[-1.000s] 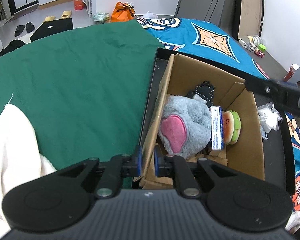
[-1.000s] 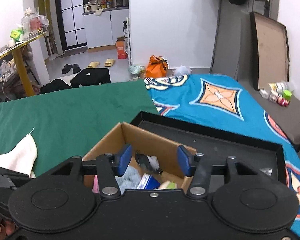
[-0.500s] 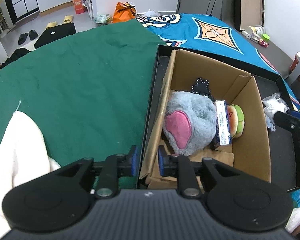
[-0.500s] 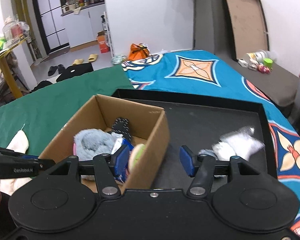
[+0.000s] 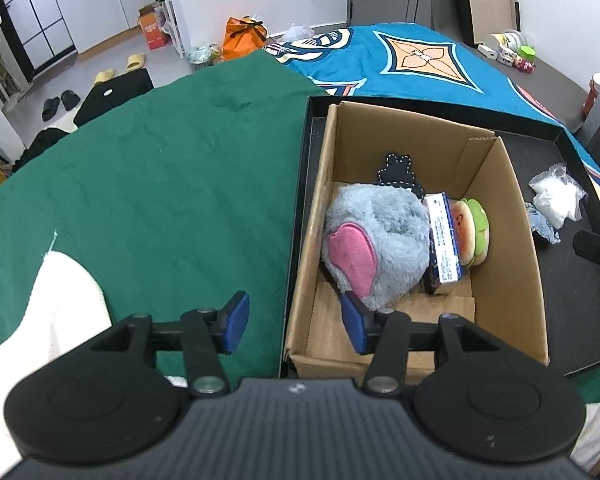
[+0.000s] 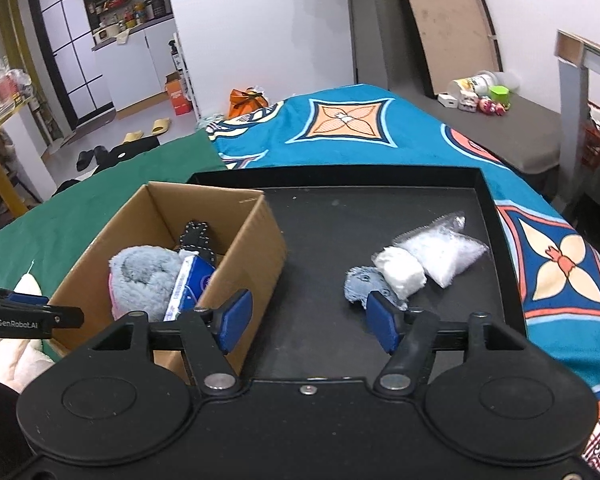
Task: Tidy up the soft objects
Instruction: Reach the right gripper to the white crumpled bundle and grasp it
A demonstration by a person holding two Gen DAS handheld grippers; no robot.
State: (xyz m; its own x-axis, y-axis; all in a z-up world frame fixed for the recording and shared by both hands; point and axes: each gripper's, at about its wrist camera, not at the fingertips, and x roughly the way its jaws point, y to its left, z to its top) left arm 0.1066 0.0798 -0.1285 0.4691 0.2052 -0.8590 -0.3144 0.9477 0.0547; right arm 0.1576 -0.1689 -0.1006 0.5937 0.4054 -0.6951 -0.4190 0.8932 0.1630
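The cardboard box (image 5: pixel 504 216) sits at the left end of a shallow black tray (image 6: pixel 380 216) on the bed, and it serves as the collecting bin: a grey plush toy (image 5: pixel 376 240) with a pink ear fills its middle, wedged beside a blue and white packet (image 5: pixel 444 248), a burger-shaped plush (image 5: pixel 474 232) and a black stitched piece (image 5: pixel 396 168) at the back. Packed side by side, they prop each other up.

Three soft things lie outside the box on the tray floor, touching one another: a small grey-blue plush (image 6: pixel 362 284), a white roll (image 6: pixel 400 272) and a clear bag of white stuffing (image 6: pixel 440 248). By my reading these are next to go in.

The right tongs (image 6: pixel 310 322) hang wide open and empty just short of the grey-blue plush, placed for a pick. The left tongs (image 5: pixel 292 322) are also open and empty, straddling the box's near left wall, perhaps to steady it.

The left tool's side reads "GenRobot.AI" (image 6: pixel 18 323). The packet's print is too small to read.
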